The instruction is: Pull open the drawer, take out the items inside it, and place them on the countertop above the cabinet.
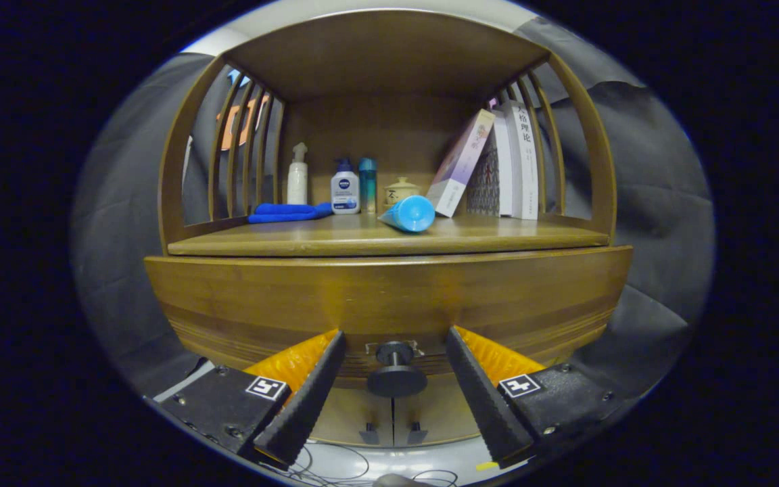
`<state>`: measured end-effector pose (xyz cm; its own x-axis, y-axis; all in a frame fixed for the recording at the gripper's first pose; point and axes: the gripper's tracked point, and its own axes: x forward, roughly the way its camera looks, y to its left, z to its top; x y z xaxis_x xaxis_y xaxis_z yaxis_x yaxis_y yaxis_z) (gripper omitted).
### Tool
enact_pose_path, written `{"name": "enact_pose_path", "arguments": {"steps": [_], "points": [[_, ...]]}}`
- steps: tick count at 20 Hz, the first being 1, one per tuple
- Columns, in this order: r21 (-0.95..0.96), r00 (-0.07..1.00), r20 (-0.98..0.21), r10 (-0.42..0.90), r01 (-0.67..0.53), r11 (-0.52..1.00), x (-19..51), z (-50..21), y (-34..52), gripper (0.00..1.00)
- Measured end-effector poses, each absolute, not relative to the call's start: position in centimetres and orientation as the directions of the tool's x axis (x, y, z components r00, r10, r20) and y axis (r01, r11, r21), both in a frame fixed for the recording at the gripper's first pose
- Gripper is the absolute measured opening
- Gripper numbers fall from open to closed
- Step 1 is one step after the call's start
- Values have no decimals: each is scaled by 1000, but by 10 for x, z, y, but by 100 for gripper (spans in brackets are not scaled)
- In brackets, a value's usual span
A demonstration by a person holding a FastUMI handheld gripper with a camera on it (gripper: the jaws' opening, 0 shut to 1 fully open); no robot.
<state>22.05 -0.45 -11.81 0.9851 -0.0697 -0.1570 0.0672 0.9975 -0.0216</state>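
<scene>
Two fingers (491, 399) straddle drawer knob (396, 370), untouching; NIVEA bottle (345, 193) shelved.

I can read a brand name, NIVEA, on the white bottle (345, 193) near the middle of the frame, and the Chinese characters 人格理论 down the spine of the white book (523, 162) at upper right. Other print is too small for me.

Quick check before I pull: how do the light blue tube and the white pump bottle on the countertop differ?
The light blue tube lies on its side near the front; the white pump bottle stands upright at the back. The tube is beside the leaning book, the bottle behind the blue cloth. Both rest on the countertop. The gripper is open around the drawer knob.
</scene>
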Motion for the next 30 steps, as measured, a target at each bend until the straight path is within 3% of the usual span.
{"name": "enact_pose_path", "arguments": {"steps": [16, 30], "points": [[24, 975, -219, -48, 55, 998, 233, -112, -8, 100], [29, 998, -45, -41, 43, 999, 53, -35, -1, 100]]}}
